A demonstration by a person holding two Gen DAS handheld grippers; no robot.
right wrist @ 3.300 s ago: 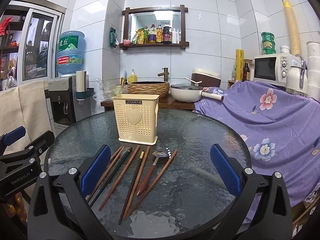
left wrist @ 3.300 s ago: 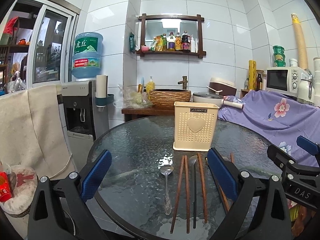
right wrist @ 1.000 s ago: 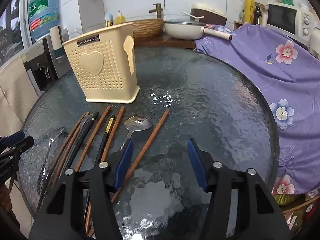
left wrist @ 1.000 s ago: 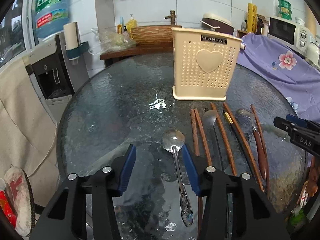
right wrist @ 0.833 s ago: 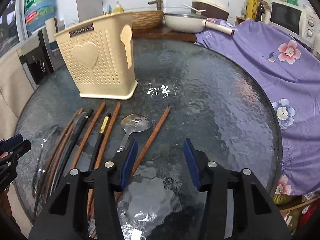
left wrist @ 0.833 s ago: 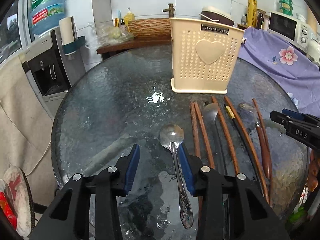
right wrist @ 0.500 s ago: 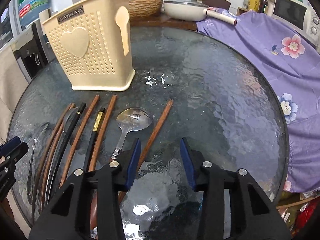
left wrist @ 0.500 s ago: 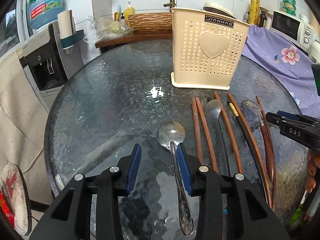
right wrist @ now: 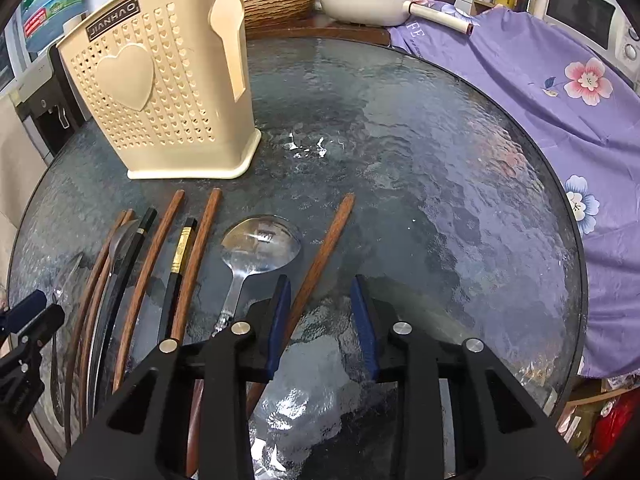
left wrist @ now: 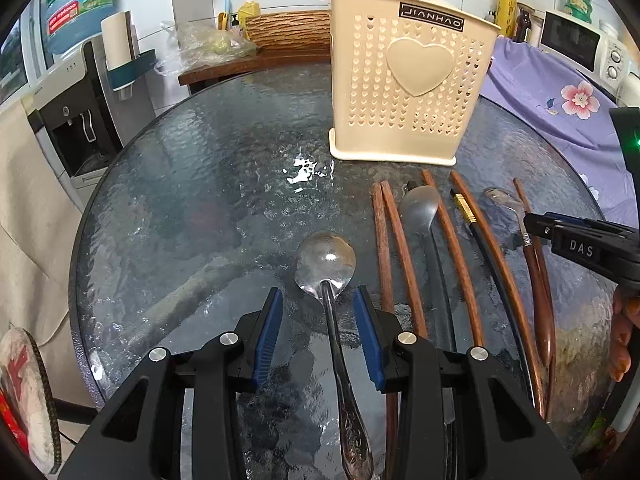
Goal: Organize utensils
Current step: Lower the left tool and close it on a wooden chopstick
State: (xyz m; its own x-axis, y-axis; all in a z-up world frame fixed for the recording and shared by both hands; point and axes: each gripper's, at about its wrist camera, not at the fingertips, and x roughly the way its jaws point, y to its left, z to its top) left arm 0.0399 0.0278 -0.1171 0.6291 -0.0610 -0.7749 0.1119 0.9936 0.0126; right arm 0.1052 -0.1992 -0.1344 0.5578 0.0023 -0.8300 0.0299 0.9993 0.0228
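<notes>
My left gripper (left wrist: 318,300) half-open astride the steel spoon (left wrist: 326,264), pads clear of its neck, my right gripper (right wrist: 318,294) closing, pads not yet pressing the rightmost wooden chopstick (right wrist: 328,236) between them, cream utensil holder (right wrist: 168,92) upright behind the utensil row, glass table (right wrist: 440,184).

1. The left gripper (left wrist: 318,300) is tilting downward, its blue pads (left wrist: 269,332) standing apart (nothing pressed).
2. The right gripper (right wrist: 318,292) is angling downward too, its jaws closing, pads untouched.
</notes>
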